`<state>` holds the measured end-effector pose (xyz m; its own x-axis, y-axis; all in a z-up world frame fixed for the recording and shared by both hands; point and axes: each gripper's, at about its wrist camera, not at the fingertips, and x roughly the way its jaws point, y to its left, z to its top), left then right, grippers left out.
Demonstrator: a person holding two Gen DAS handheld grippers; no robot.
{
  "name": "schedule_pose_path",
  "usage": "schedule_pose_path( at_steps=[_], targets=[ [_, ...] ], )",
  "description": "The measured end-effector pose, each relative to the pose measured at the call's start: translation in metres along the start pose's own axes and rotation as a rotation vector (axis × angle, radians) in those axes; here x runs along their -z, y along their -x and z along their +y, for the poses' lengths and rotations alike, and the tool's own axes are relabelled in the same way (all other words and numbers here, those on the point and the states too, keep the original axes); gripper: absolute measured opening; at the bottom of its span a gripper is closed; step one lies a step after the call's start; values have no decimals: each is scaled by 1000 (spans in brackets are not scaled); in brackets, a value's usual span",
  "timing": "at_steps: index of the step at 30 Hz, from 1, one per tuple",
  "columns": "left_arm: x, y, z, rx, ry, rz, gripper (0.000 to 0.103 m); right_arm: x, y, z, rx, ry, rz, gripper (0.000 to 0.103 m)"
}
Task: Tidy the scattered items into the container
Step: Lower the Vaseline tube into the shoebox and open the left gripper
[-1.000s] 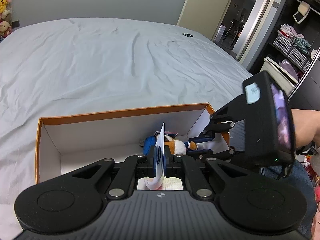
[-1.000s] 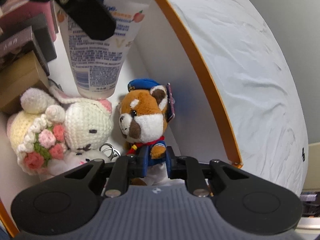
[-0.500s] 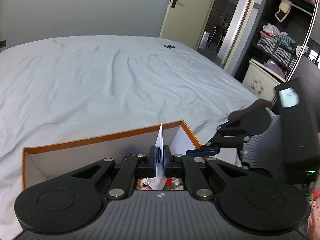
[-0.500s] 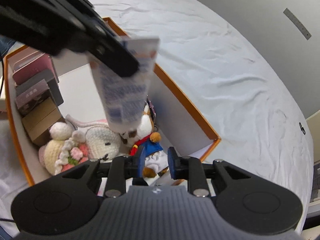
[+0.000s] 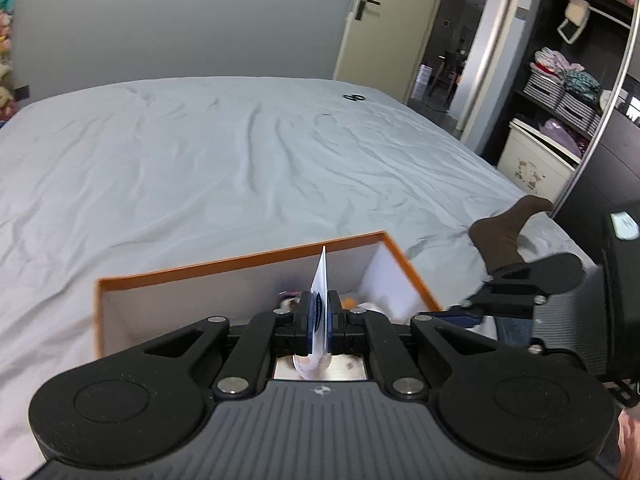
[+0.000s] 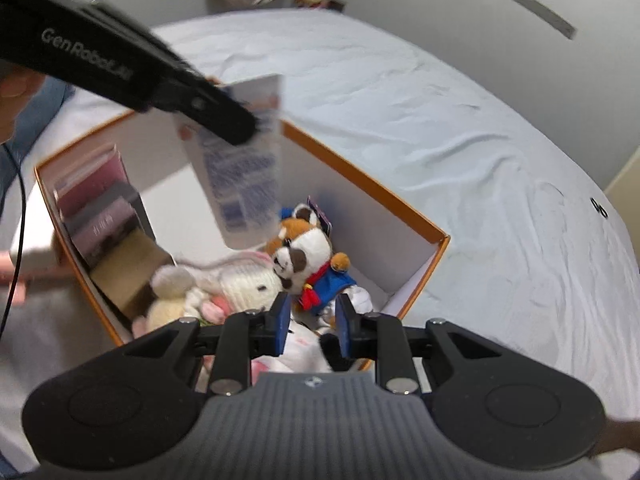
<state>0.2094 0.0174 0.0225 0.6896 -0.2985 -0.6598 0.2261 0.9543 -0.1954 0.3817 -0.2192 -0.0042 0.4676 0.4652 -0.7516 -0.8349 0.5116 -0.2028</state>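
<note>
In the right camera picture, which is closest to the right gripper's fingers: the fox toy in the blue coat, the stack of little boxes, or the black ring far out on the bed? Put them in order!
From the right gripper:
1. Fox toy, just ahead of the fingers, inside the orange box.
2. Little boxes, at the box's far left end.
3. Black ring, far right on the bed.

left tongs (image 5: pixel 319 322) clamped shut, right tongs (image 6: pixel 311 322) parted, empty

The far half of the orange-rimmed box (image 6: pixel 372 184) is left open down to its white floor. The near end is blocked by stacked small boxes (image 6: pixel 108 220), and the middle is filled by two plush toys (image 6: pixel 308 256). Overhead passage is partly barred by a tube (image 6: pixel 240 184) hung from the left gripper (image 6: pixel 236 128). The surrounding bed sheet (image 5: pixel 240 152) is unobstructed.
</note>
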Motion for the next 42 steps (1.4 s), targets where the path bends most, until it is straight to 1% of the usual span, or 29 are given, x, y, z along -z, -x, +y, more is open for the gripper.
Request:
schedule_pose_path(
  at_steps=[3,6,8,11,13,17,21,24,31,33,36,40,42],
  targets=[
    [4,10,17,-29,6,10,6,7,6,9,12,-70,-55,25],
    [7,13,32,-56,27,36,6,13,2,8,-7,-174,-86,25],
    [10,13,38,-67,41,49,6,16,0,10,-13,-222,-97,25],
    [16,6,39,-64,64,68,6,18,-5,13,-16,-270,-95,25],
    [21,-1,38,-58,60,78,6,19,-9,14,-18,-300,-90,25],
    [28,-18,35,-60,16,119,6,20,-15,15,-27,-327,-91,25],
    [28,-28,32,-28,-66,155,5,22,-18,16,-35,-332,-85,25],
    [24,-35,27,-34,-134,185,5,22,-21,16,-35,-336,-81,25],
    [23,-37,15,-27,-252,213,6,20,-23,17,-48,-312,-84,25],
    [21,-38,12,-19,-291,234,6,21,-23,17,-48,-310,-78,25],
    [16,-46,9,-30,-338,273,6,21,-24,17,-46,-301,-69,25],
    [13,-56,11,-2,-356,329,5,18,-24,18,-46,-285,-68,25],
    [13,-56,9,27,-391,348,2,18,-25,18,-42,-279,-66,25]
  ],
)
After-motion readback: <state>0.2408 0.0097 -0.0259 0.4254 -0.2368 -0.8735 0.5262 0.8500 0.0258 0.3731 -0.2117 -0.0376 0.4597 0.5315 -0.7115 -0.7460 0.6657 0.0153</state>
